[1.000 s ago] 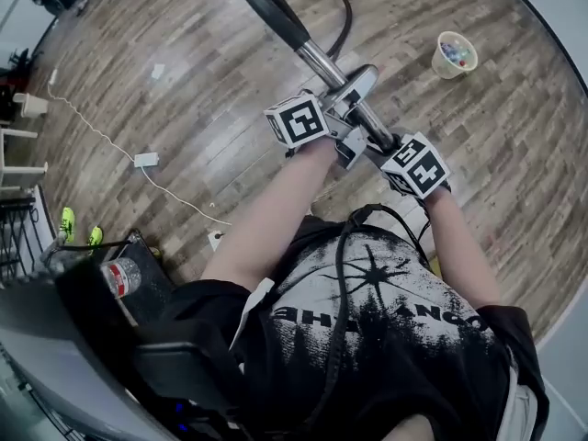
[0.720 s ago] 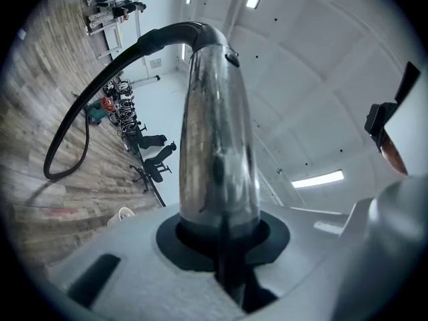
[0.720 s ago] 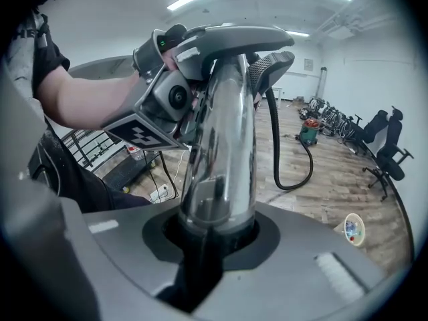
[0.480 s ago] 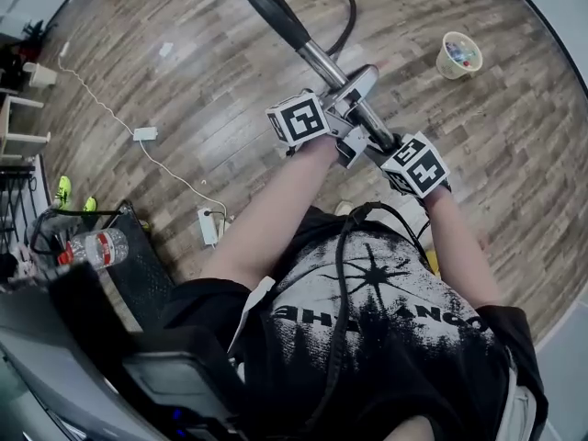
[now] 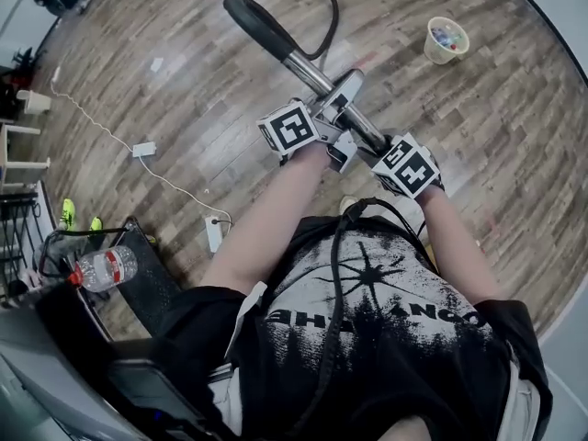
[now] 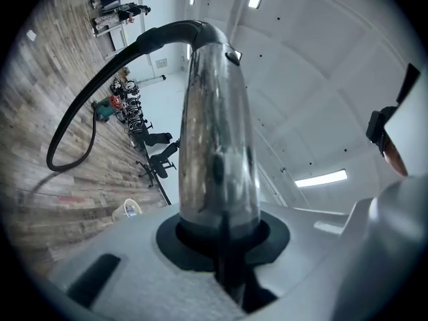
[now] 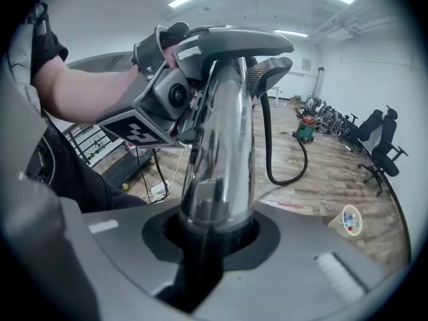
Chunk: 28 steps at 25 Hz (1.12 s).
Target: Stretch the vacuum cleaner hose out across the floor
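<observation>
Where a thin white cable [image 5: 101, 127] trails over the brown wood-plank floor [image 5: 184, 53] at left, the left gripper [image 5: 335, 113] and right gripper [image 5: 375, 143] each clamp the shiny chrome vacuum tube [image 5: 308, 70] above it. Its black hose [image 5: 323, 12] loops across the planks beyond; a pale cup [image 5: 447, 39] stands far right.

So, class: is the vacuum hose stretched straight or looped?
Looped: the black hose drops from the wand and bends round on the floor.
</observation>
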Motion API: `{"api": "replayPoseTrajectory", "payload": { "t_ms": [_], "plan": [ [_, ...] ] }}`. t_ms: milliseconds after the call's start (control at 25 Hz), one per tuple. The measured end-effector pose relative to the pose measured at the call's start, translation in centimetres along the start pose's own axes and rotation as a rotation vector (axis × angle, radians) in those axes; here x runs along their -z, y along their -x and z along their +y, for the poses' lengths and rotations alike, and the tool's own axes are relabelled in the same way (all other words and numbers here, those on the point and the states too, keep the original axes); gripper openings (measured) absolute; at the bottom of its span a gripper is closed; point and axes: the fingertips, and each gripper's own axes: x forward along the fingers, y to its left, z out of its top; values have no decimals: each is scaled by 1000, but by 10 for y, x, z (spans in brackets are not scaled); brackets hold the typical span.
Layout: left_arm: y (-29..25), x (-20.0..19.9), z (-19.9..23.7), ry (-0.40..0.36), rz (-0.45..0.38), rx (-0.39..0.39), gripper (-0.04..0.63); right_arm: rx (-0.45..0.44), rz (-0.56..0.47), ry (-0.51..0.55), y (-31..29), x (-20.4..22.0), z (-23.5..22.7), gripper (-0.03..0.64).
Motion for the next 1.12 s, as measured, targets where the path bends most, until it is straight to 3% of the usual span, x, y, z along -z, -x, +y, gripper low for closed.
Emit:
{"api": "replayPoseTrajectory", "payload": {
  "t_ms": [480, 640, 800, 920, 1040, 1120],
  "plan": [
    [74, 14, -28, 59, 64, 59, 60, 62, 36, -71, -8, -1, 86, 91],
    [100, 33, -39, 66, 106, 55, 60, 105, 48, -93, -2, 11, 116, 91],
    [122, 54, -57, 100, 114, 132, 58, 136, 72, -107, 0, 28, 146, 91],
    [140, 72, -48, 98, 157, 51, 58, 147, 89, -136, 2, 41, 164, 92],
    [141, 91, -64, 133, 163, 114, 58, 163, 102, -154, 8, 58, 177, 95],
    [144, 101, -69, 133, 170, 108, 58, 185, 100, -152, 14, 67, 181, 97]
  ]
}}
